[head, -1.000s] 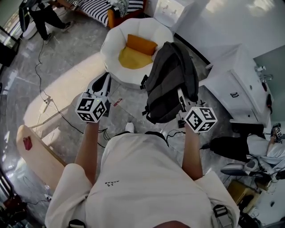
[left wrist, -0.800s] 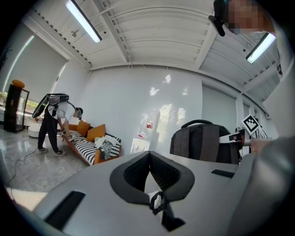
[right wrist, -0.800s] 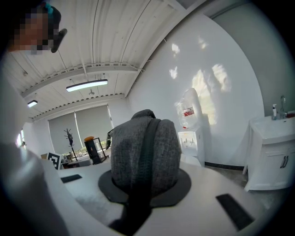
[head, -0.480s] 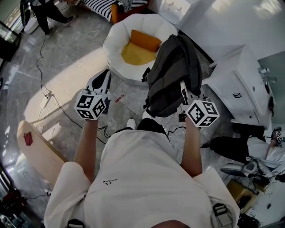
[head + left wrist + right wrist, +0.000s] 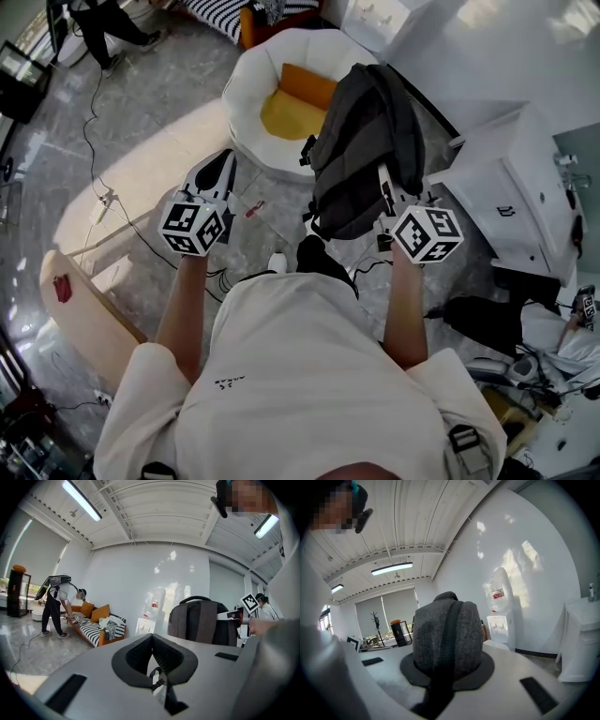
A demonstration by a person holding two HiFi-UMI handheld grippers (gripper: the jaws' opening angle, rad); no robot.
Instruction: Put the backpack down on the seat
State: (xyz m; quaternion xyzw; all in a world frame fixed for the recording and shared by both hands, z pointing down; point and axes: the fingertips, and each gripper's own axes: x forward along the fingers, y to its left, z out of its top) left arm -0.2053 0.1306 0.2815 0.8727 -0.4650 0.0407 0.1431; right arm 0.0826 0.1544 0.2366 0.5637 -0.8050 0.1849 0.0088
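Head view shows the right gripper point(image 5: 384, 192) clamped on the dark grey backpack point(image 5: 361, 150), its jaws pressed against the near side of the bag; in the right gripper view the grey fabric and a black strap fill the space between the jaws. The backpack hangs in the air off the floor, upright, its far edge overlapping the right rim of the seat point(image 5: 251, 80), a round white chair. An orange cushion point(image 5: 305, 86) leans at the back of the seat and a yellow cushion point(image 5: 279, 114) lies on it, both to the left of the bag. The left gripper point(image 5: 221, 167) is level with the right one and well apart from the bag; its jaws meet at the tips and grip nothing. Below it the grey marbled floor point(image 5: 159, 103) carries a black cable point(image 5: 94, 141) and a pale wooden board point(image 5: 89, 328). A white cabinet point(image 5: 511, 187) stands close to the right of the backpack. The left gripper view shows a striped sofa point(image 5: 96, 627) along the far wall, a person point(image 5: 56, 602) bending beside it, and a water dispenser point(image 5: 152, 609) against the white wall.
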